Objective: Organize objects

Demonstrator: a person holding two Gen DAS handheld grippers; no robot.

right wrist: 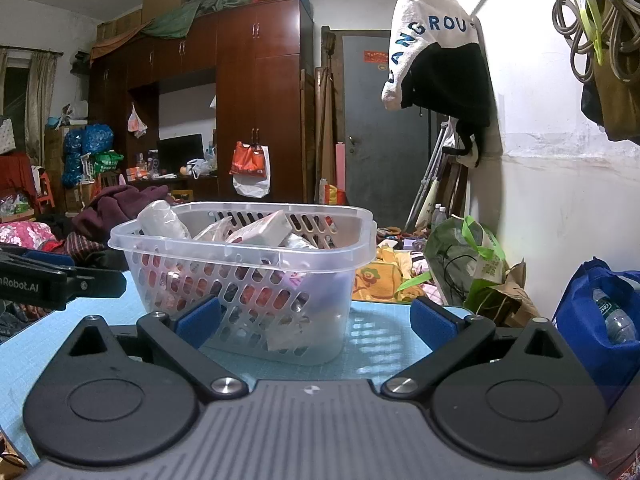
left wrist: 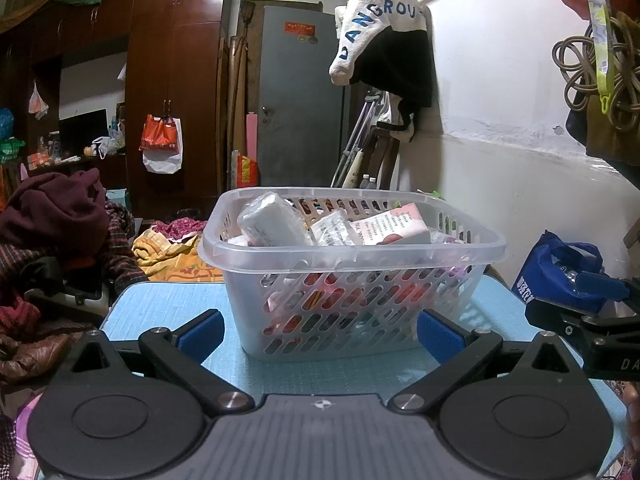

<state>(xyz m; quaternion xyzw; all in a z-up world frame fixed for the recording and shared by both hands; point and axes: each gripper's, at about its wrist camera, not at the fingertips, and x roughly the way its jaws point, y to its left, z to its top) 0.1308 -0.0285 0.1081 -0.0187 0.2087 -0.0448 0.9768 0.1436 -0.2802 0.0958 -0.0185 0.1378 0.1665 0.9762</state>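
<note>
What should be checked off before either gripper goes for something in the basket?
1. Left gripper open, nothing between its pads: ok.
2. Right gripper open and empty: ok.
3. Basket upright on the blue table: ok.
4. Items reachable from above, e.g. the wrapped white packet and pink box poking over the rim: ok.
5. Grippers clear of each other: ok, the right one sits off to the side in the left wrist view.
6. Where sorted items go: cannot tell.
</note>
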